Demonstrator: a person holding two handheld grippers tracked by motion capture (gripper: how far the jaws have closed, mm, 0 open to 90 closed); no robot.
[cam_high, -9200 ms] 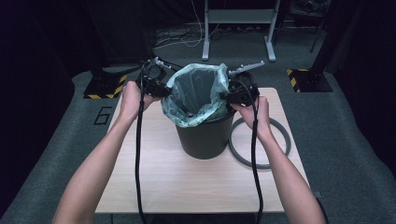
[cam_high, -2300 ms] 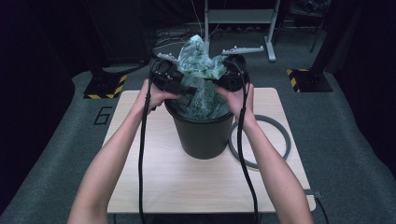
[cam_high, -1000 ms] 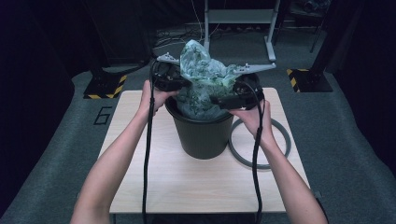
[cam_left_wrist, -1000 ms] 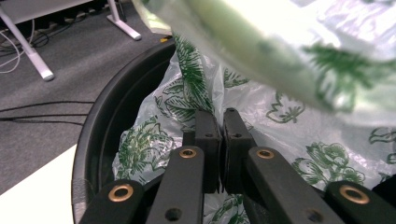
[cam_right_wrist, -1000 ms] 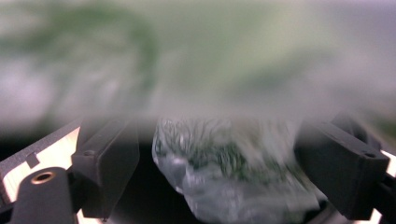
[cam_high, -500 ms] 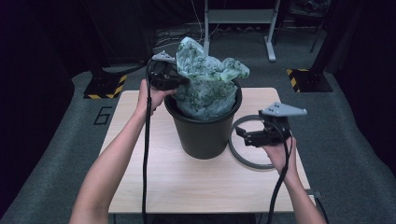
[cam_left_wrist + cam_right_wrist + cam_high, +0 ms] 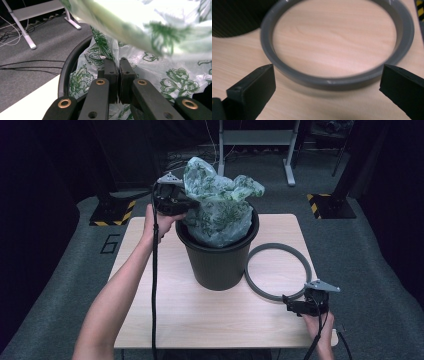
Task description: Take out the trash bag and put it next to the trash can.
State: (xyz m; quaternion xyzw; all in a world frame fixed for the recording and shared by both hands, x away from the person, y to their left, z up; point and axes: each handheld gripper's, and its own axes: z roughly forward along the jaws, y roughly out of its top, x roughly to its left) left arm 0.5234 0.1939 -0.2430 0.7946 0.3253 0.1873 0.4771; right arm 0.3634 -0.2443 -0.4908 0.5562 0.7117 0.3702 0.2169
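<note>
Left claw pinching the bin liner, right claw spread in front of the grey ring

The left claw is clamped on a fold of the thin, crinkly bin liner, a translucent plastic bag printed with green leaves that billows up out of the dark ribbed bin. The right claw has just been opening and now stands wide apart with nothing between its jaws, low over the worktop, just short of the smooth, rigid grey ring lying flat beside the bin. The film looks slippery and easily torn, so I judge a hard tug from the left could rip it or pull it free. The ring's rim is shallow and sits flush on the pale wood, so a shallow approach may just push it away. The lightweight bin could also tip if the liner drags sideways.
</note>
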